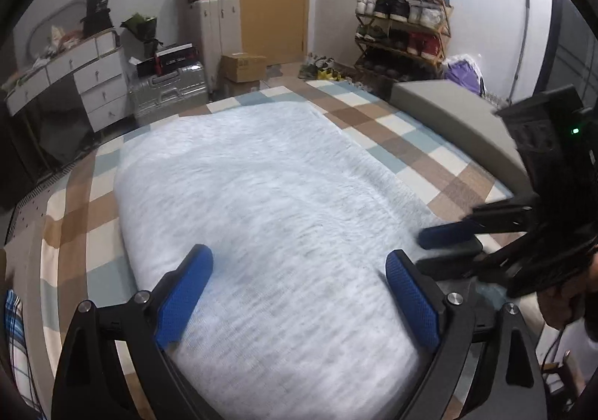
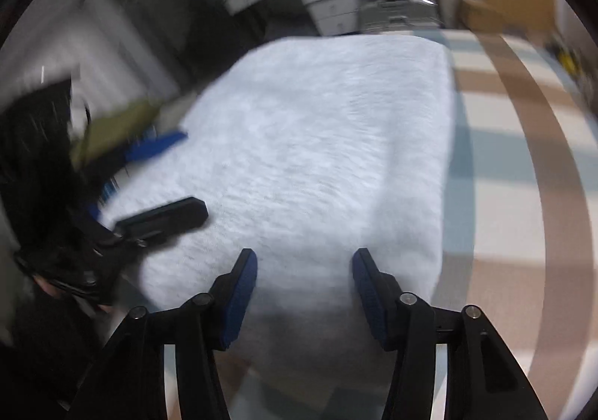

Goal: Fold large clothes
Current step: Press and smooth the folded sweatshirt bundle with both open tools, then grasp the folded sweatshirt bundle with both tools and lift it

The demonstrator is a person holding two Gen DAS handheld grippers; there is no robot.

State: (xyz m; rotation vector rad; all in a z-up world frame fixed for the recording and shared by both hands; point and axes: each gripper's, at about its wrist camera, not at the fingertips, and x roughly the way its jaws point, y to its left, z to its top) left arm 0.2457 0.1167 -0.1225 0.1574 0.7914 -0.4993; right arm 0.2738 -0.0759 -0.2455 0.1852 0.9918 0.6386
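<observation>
Okay, we're looking down at the folded pale grey garment [image 1: 269, 218], lying flat in a rough rectangle on the checked bedsheet [image 1: 377, 120]. We're holding the left gripper [image 1: 299, 300] low over the near edge of the garment, jaws spread wide, nothing between the blue pads [image 1: 183, 300]. We're seeing the right gripper [image 2: 304, 293] over the same garment [image 2: 317, 143] near its right side, jaws also spread and empty. From the left wrist view the right gripper [image 1: 448, 244] is coming in at the garment's right edge. The right wrist view is motion-blurred, so we're not reading contact with the cloth from it. A shoe rack [image 1: 403, 27] and a white dresser [image 1: 82, 79] are standing beyond the bed.
</observation>
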